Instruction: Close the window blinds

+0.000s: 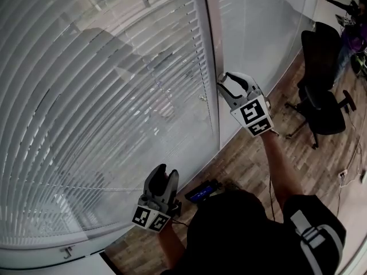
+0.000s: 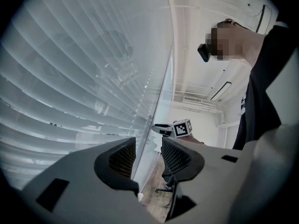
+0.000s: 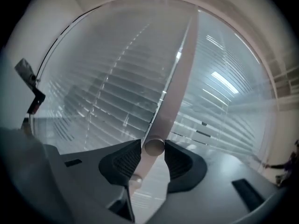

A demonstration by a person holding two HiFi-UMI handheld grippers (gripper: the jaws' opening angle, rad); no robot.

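White slatted blinds (image 1: 103, 96) hang behind glass and fill the left of the head view. A pale vertical frame post (image 1: 213, 67) divides the panes. My right gripper (image 1: 222, 83) is raised against that post. In the right gripper view a small round knob (image 3: 154, 147) on the post (image 3: 175, 83) sits between the jaws of the right gripper (image 3: 152, 155). The pads stand close on either side of it without visibly pressing. My left gripper (image 1: 163, 175) hangs lower, near the glass. Its jaws (image 2: 148, 155) are apart with nothing between them.
A black office chair (image 1: 321, 102) stands on the wooden floor (image 1: 252, 159) at the right. A dark device with a blue screen (image 1: 202, 192) lies on the floor by the glass. Cables (image 1: 344, 173) run along the far right. A small handle (image 1: 67, 251) sits at the lower left sill.
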